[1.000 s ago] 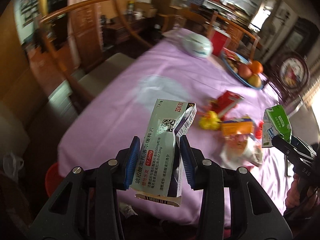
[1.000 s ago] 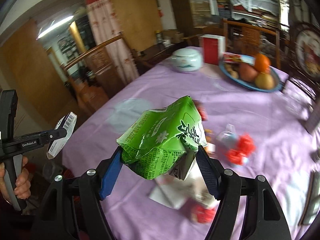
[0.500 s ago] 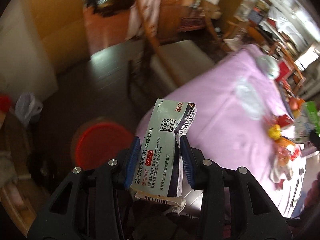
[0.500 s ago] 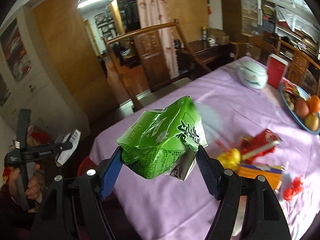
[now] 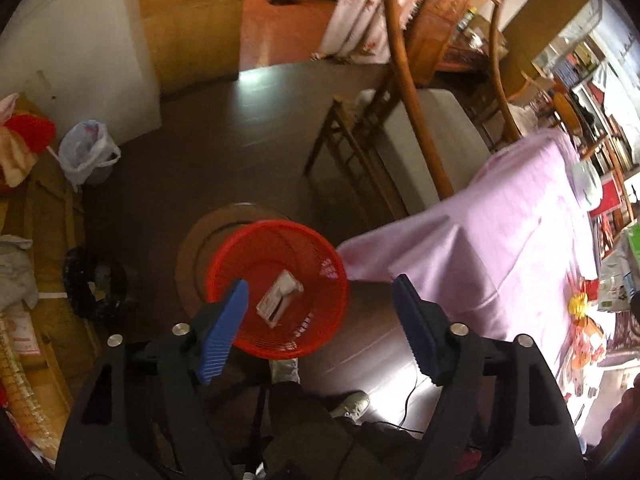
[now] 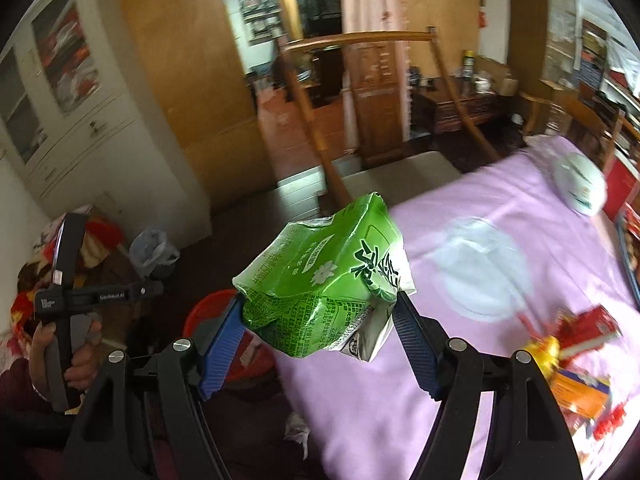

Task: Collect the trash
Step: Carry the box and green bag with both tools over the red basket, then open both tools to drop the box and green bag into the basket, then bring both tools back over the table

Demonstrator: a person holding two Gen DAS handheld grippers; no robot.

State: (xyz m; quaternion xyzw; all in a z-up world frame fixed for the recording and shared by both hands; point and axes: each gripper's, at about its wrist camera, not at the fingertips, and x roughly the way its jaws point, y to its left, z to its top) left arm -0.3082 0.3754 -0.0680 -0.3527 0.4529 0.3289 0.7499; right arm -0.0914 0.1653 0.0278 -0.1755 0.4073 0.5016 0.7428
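Left claw [image 5: 320,320] released and empty over the red bin [image 5: 276,292] at lower centre, box [image 5: 279,299] inside; right claw [image 6: 320,336] clenched on the crumpled green carton [image 6: 324,280] mid-frame: likely light, crushable, best pinched across its flattened sides.

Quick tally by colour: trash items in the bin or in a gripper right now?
White/grey medicine box, lying in the red basket: 1
Green crumpled carton, clamped in the right gripper: 1
Held by the left gripper, jaws apart: 0
Total: 2
The litter on the purple tablecloth is too blurred to count.
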